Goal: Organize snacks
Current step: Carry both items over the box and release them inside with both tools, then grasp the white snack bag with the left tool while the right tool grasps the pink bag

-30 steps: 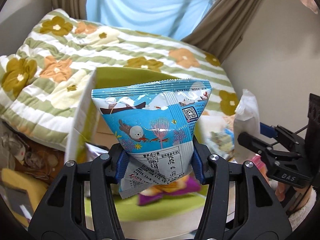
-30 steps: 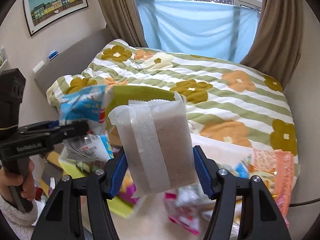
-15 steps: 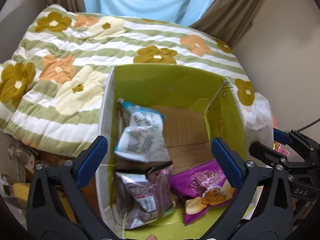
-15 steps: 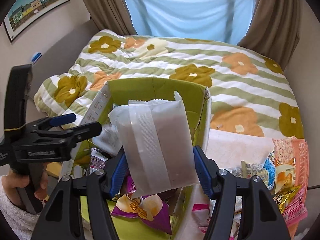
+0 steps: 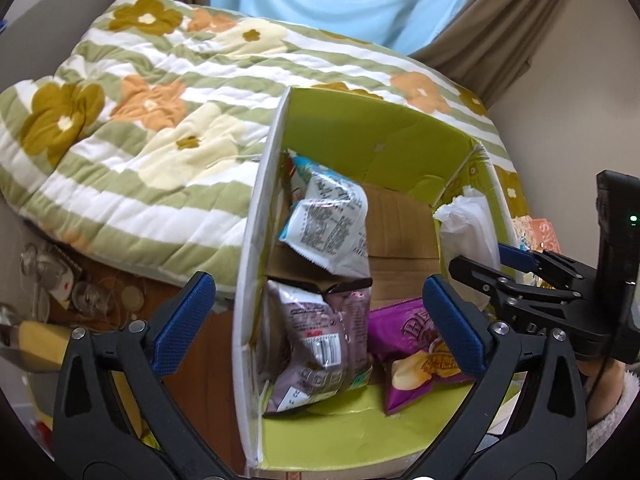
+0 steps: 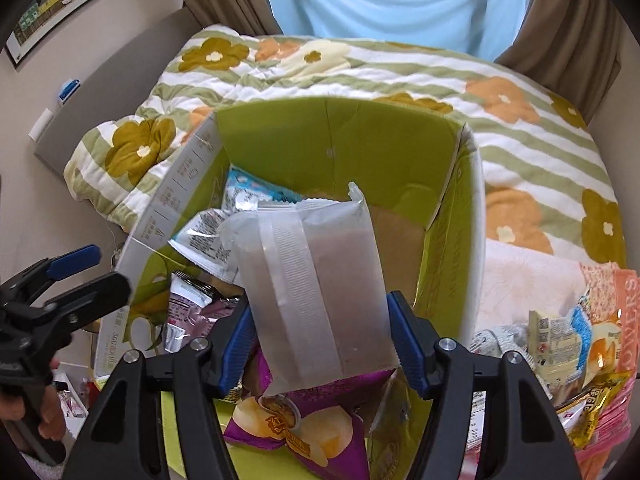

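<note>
Translucent plastic wraps the pale packet (image 6: 316, 288) clamped in the right hand-held gripper (image 6: 320, 344), poised above the green carton (image 6: 360, 136) on the bed (image 6: 520, 120). The left hand-held gripper (image 5: 316, 320) gapes wide and empty over the carton's near left side. Released too far right, the packet might catch the carton's right wall and tumble among the loose snacks (image 6: 560, 344) outside.

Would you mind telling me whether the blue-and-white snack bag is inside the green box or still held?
Inside. The blue-and-white snack bag lies in the green box against its left wall, and the left hand-held gripper stands open, empty.
</note>
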Demonstrator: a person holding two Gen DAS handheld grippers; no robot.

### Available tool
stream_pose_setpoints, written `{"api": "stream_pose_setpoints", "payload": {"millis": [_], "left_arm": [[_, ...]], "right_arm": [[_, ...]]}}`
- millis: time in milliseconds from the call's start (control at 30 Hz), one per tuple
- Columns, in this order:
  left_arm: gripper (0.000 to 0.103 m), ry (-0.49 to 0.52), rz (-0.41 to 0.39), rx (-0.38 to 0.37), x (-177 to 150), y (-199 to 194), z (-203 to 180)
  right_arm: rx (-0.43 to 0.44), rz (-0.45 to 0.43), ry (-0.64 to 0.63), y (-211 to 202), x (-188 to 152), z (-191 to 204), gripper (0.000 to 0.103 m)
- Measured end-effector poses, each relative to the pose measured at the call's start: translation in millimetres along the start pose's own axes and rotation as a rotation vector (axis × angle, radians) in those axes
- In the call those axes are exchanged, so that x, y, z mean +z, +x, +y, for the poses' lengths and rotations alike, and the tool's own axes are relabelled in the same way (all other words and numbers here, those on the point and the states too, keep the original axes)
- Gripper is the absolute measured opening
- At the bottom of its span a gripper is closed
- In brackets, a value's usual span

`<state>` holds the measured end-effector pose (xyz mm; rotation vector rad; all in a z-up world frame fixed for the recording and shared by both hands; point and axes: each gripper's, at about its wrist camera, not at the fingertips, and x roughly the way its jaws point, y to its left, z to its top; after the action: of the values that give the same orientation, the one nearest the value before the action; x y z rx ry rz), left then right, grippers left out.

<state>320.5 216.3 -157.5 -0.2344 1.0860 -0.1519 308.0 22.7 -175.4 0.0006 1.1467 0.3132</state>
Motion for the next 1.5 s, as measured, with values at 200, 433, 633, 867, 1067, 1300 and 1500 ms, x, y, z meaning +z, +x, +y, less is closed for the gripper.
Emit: {"api": "stream_pose_setpoints", "payload": {"millis": [200,433,633,867,1067,1300,1500], "left_arm": [[0.103,-0.015,0.000,0.012,-11.7,-3.8,0.7],[0.103,-0.009,-0.005,0.014,-26.1,-10.9,-6.9],[0.103,0.011,-0.043,0.012,-32.1,-28.4,-18.6],[0.103,0.066,-0.073,-0.023,-34.9,-42.7,-34.2],[0.103,0.151,-0.086,-0.084,-41.2,-44.2,-59.5],[0.103,0.238,-0.077,-0.147,-49.6,-38.2,-104.6],[0.103,0.283,-0.081,-0.158,-58.5,-34.4,-148.6]], "right_arm": [[0.022,-0.030,0.018,-4.2,-9.5,-5.0,0.082],[0.042,-0.034,0.011,-14.3,-25.5,-1.8,0.082],[0.045,-0.070,0.013,-32.2,-33.0,-3.1,0.082],[0.025,-0.149,0.036,-65.6,-42.6,-5.6,0.082],[-0.029,-0.190,0.064,-93.9,-58.7,-12.2,0.082],[-0.092,-0.230,0.108,-131.6,-79.7,-38.4,0.082],[-0.150,-0.271,0.143,-162.4,-102.9,-82.6,0.082]]}}
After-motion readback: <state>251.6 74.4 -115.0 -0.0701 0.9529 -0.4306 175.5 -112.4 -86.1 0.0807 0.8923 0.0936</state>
